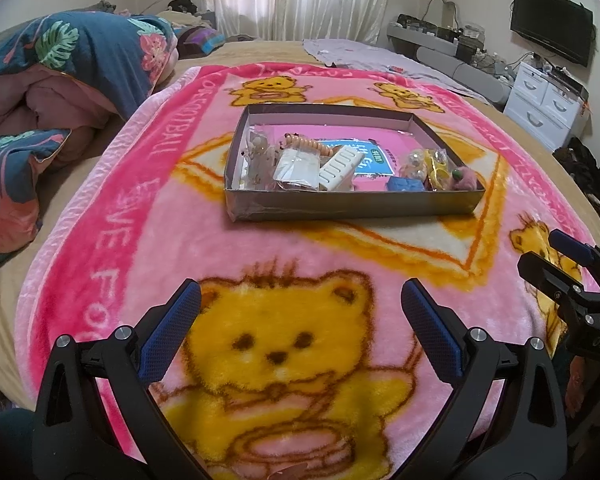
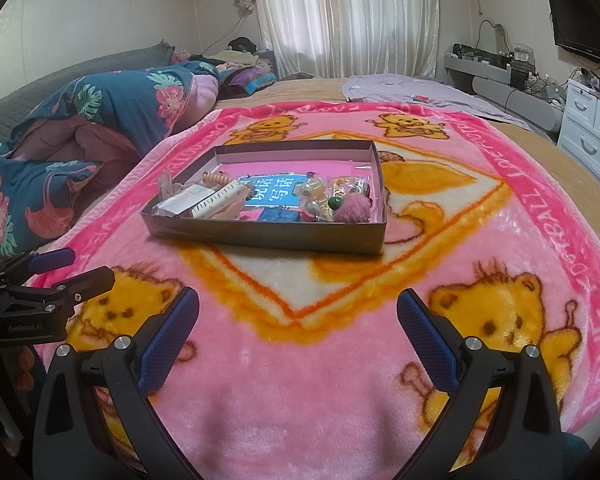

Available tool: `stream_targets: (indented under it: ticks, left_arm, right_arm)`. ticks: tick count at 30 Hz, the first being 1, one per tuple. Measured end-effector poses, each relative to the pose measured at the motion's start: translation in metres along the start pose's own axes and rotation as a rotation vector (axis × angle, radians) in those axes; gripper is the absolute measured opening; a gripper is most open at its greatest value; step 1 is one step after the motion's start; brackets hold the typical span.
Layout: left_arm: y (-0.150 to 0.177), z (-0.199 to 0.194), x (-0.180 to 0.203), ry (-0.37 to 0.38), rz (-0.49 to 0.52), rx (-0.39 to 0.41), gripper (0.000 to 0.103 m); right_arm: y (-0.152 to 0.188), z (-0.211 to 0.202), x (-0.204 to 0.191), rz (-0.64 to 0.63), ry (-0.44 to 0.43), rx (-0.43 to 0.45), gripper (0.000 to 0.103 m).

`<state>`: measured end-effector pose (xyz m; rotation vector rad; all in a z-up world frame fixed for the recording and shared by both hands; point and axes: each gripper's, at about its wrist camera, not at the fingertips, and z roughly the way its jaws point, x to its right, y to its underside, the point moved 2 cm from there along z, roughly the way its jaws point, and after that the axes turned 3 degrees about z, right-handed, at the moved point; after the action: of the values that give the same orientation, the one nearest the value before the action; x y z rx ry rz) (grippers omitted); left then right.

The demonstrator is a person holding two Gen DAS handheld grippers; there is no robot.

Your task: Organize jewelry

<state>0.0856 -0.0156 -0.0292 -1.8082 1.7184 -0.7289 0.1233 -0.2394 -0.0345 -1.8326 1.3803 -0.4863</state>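
Claws: left claw (image 1: pixel 300 300), right claw (image 2: pixel 298 300) wide, empty; rectangular cardboard tray (image 1: pixel 352 204) on fleece blanket (image 1: pixel 204 248).

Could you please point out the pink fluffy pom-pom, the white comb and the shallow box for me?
pink fluffy pom-pom (image 2: pixel 355 212): right wrist view, middle of fluff.
white comb (image 1: pixel 339 168): left wrist view, its toothed face.
shallow box (image 2: pixel 260 236): right wrist view, near outer wall.

Bare blanket (image 1: pixel 300 248) before box (image 1: pixel 352 200); box's far half uncluttered.

I'm facing a bed (image 1: pixel 28 264) spread with a pink bear-print blanket (image 1: pixel 148 248), a floral quilt (image 1: pixel 72 60) bunched at its left. Daylight glows through white curtains (image 2: pixel 348 16) ahead. A wall-mounted television (image 1: pixel 550 24) hangs right, above white drawers (image 1: pixel 544 104).
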Motion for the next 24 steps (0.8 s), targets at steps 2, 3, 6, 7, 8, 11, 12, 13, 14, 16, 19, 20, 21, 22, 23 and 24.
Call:
stream_targets:
  ticks: [2, 3, 6, 7, 8, 11, 12, 13, 14, 16, 19, 20, 21, 22, 23, 24]
  left_arm:
    - [-0.0004, 0.0006, -0.0002, -0.002, -0.001, -0.001, 0.094]
    - [-0.0004, 0.0006, -0.0001, 0.0, -0.001, -0.001, 0.094]
    - [-0.0004, 0.0001, -0.0007, -0.004, 0.001, 0.001, 0.094]
    - [-0.0005, 0.0004, -0.0005, -0.002, -0.001, 0.001, 0.094]
    - [-0.0005, 0.0006, -0.0002, -0.002, -0.001, -0.001, 0.094]
    - [-0.0005, 0.0006, -0.0002, -0.003, -0.001, -0.002, 0.094]
    - [-0.0002, 0.0004, -0.0006, -0.003, -0.001, -0.002, 0.094]
    - [-0.0004, 0.0005, -0.0003, -0.002, 0.0, -0.002, 0.094]
    - [-0.0006, 0.0005, -0.0004, -0.003, -0.001, -0.001, 0.094]
    - [-0.0006, 0.0005, -0.0004, -0.001, 0.0, -0.001, 0.094]
    - [-0.0006, 0.0007, -0.0004, -0.001, 0.001, -0.002, 0.094]
    - [-0.0006, 0.0005, -0.0004, -0.003, -0.001, -0.002, 0.094]
    - [-0.0002, 0.0003, -0.001, -0.001, -0.001, -0.002, 0.094]
    - [-0.0005, 0.0006, -0.0006, -0.001, 0.0, -0.003, 0.094]
    - [-0.0004, 0.0006, -0.0002, -0.002, -0.001, -0.004, 0.094]
    - [-0.0003, 0.0007, -0.0004, 0.0, -0.001, -0.005, 0.094]
  right_arm:
    - [0.0001, 0.0001, 0.0001, -0.001, 0.0, 0.0, 0.099]
    - [0.0, 0.0002, -0.0001, 0.0, 0.0, 0.001, 0.099]
    - [-0.0001, 0.0, 0.0, 0.0, 0.0, 0.001, 0.099]
    - [-0.0001, 0.0002, -0.0001, 0.0, 0.0, 0.001, 0.099]
    - [0.0, 0.0003, -0.0001, 0.0, 0.0, 0.001, 0.099]
    - [0.0, 0.0003, -0.0002, 0.0, 0.0, 0.0, 0.099]
    - [-0.0001, 0.0002, 0.0, 0.0, 0.0, 0.0, 0.099]
    - [0.0, 0.0003, -0.0003, 0.0, 0.0, 0.001, 0.099]
    - [0.0, 0.0003, -0.0002, 0.0, 0.001, 0.001, 0.099]
    - [0.0001, 0.0005, -0.0002, 0.0, 0.0, 0.0, 0.099]
    - [0.0001, 0.0003, -0.0003, 0.0, 0.0, 0.0, 0.099]
    - [0.0002, 0.0004, -0.0004, -0.001, 0.0, 0.001, 0.099]
    - [0.0002, 0.0004, -0.0004, -0.001, 0.0, 0.001, 0.099]
    - [0.0002, 0.0004, -0.0004, -0.001, 0.0, 0.0, 0.099]
    - [0.0002, 0.0004, -0.0005, 0.0, 0.001, 0.001, 0.099]
    - [0.0003, 0.0005, -0.0006, 0.0, 0.0, 0.0, 0.099]
